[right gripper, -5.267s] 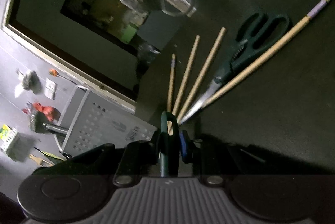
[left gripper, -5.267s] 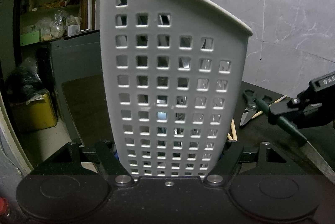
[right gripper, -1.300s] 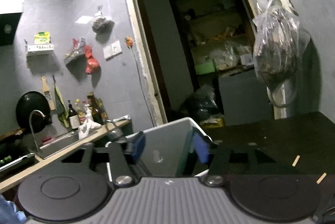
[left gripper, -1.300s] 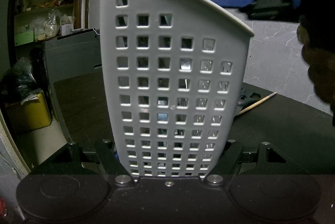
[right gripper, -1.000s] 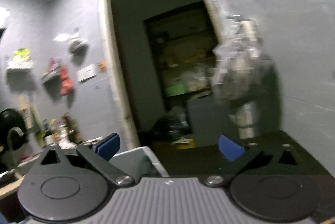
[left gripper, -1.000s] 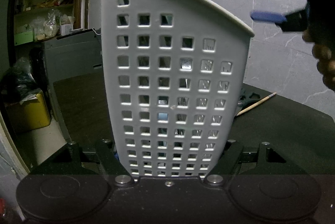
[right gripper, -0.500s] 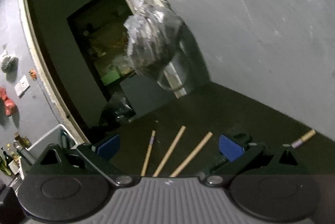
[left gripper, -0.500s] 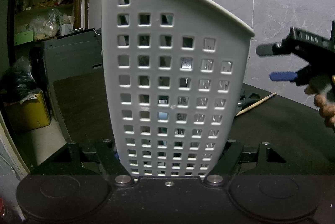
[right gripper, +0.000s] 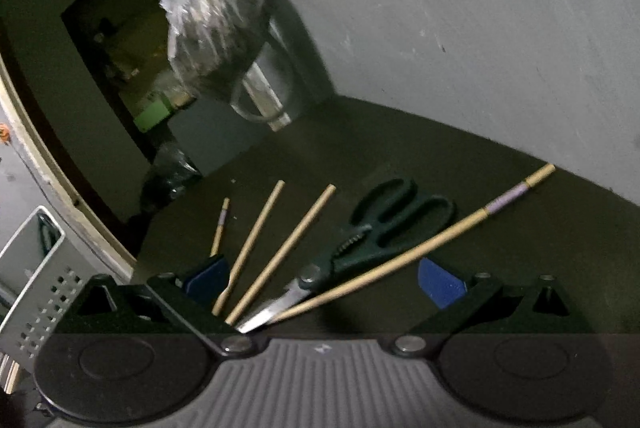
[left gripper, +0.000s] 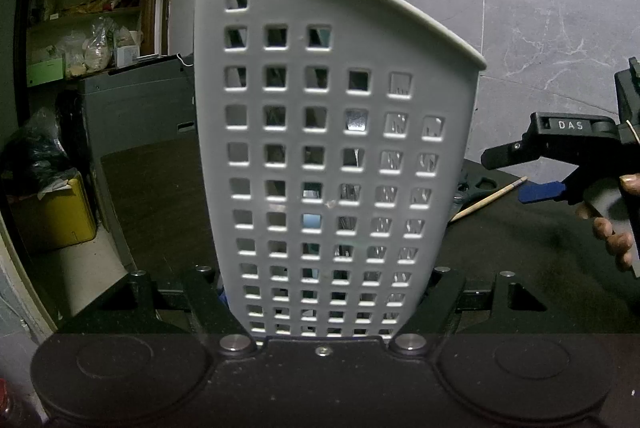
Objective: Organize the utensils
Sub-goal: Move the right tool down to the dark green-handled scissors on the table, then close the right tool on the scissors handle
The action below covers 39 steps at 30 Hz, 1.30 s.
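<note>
Dark tabletop [right gripper: 460,164], matte. On it: green-handled scissors [right gripper: 384,228], blades shut; 4 wooden chopsticks fanned beside them – short one [right gripper: 220,226], two plain [right gripper: 258,232] [right gripper: 296,236], one long w/ purple band [right gripper: 420,248] crossing scissor tip.

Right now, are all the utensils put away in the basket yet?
Not yet. Some utensils already stand inside the white basket, which the left tool is clamped on. The right tool is open and empty above what remains on the dark table: the green scissors and four chopsticks.
</note>
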### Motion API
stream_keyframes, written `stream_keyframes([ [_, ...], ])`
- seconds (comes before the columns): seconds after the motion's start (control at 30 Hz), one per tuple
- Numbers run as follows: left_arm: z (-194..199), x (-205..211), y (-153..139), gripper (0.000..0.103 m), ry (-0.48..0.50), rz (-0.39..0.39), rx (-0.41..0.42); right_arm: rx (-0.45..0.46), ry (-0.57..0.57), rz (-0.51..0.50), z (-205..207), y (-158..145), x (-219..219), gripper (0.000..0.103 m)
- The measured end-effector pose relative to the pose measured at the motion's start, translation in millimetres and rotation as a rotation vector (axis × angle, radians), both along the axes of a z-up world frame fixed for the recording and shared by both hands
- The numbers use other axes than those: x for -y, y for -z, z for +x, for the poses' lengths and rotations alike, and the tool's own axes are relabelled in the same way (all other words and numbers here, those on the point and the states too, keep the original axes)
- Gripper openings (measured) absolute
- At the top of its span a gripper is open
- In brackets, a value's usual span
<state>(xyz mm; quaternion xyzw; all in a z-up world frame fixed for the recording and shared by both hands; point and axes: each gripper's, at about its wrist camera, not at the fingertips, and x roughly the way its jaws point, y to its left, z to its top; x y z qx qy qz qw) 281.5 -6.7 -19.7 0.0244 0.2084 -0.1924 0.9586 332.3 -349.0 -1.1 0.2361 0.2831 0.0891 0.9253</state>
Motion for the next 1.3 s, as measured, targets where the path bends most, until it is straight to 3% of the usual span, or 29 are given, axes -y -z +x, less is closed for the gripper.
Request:
stream_keyframes([
  [0.57, 0, 0, 0, 0.075, 0.0, 0.0, 0.0, -0.058, 0.028, -0.024, 17, -2, -7, 0.103],
  [1.13, -1, 0, 0, 0.075, 0.0, 0.001, -0.001, -0.117, 0.082, -0.297, 63, -4, -42, 0.102],
  [1.3, -1, 0, 0, 0.075, 0.0, 0.001, 0.0, -0.124, 0.074, -0.299, 65, 0, -45, 0.089],
])
